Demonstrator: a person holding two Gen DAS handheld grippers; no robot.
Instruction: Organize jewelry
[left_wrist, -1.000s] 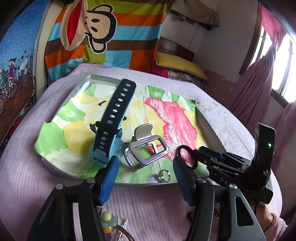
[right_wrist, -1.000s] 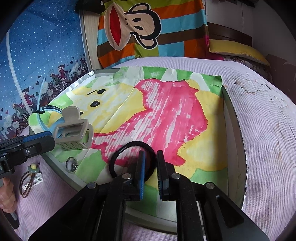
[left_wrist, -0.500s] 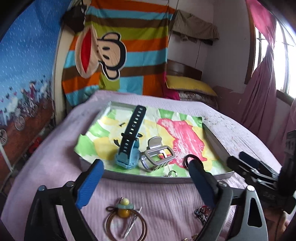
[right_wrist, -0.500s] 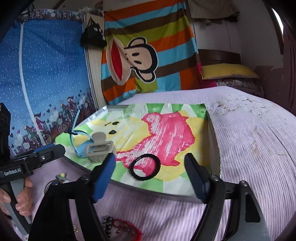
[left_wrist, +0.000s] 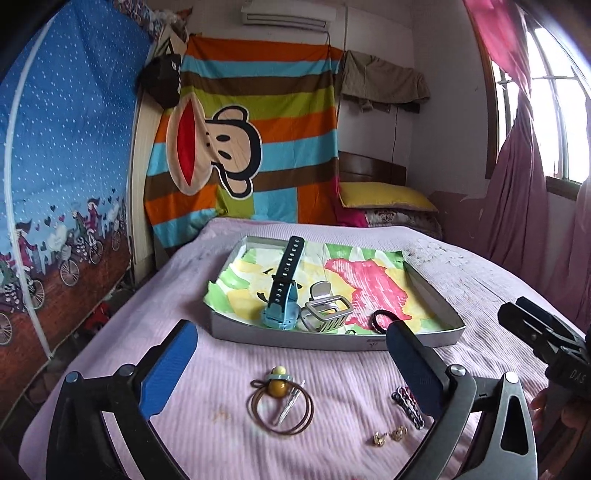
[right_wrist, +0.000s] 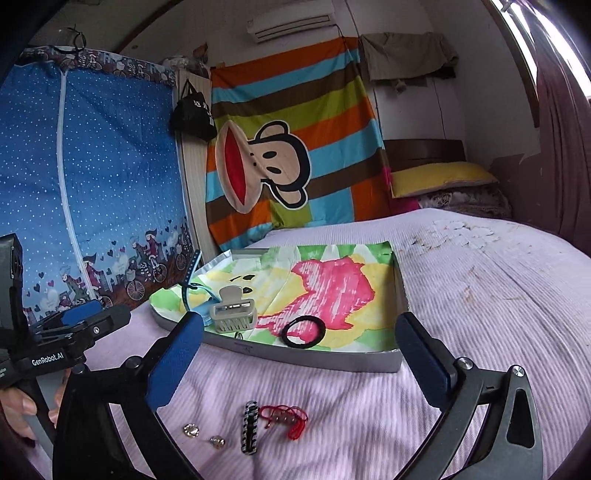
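A shallow grey tray (left_wrist: 332, 341) (right_wrist: 317, 356) lined with bright paper sits on the bed. In it lie a blue watch (left_wrist: 282, 291), a grey hair claw (left_wrist: 327, 312) (right_wrist: 232, 314), a black hair tie (left_wrist: 380, 319) (right_wrist: 303, 331) and a small ring (left_wrist: 349, 332). On the cover lie a brown beaded hair tie (left_wrist: 282, 404) with a clip, a striped clip (left_wrist: 408, 406) (right_wrist: 249, 424), gold earrings (left_wrist: 389, 435) (right_wrist: 203, 435) and a red cord bracelet (right_wrist: 286, 417). My left gripper (left_wrist: 291, 373) and right gripper (right_wrist: 301, 354) are both open and empty, held back from the tray.
The bed has a lilac ribbed cover (left_wrist: 480, 280). A striped monkey blanket (left_wrist: 240, 147) hangs on the far wall, a blue curtain (left_wrist: 55, 184) stands left, and pillows (left_wrist: 384, 199) lie at the head. Pink curtains (left_wrist: 517, 206) hang by the window at right.
My right gripper has opened and let go of the black hair tie, which now lies in the tray. Both grippers have drawn back from the tray and opened wide.
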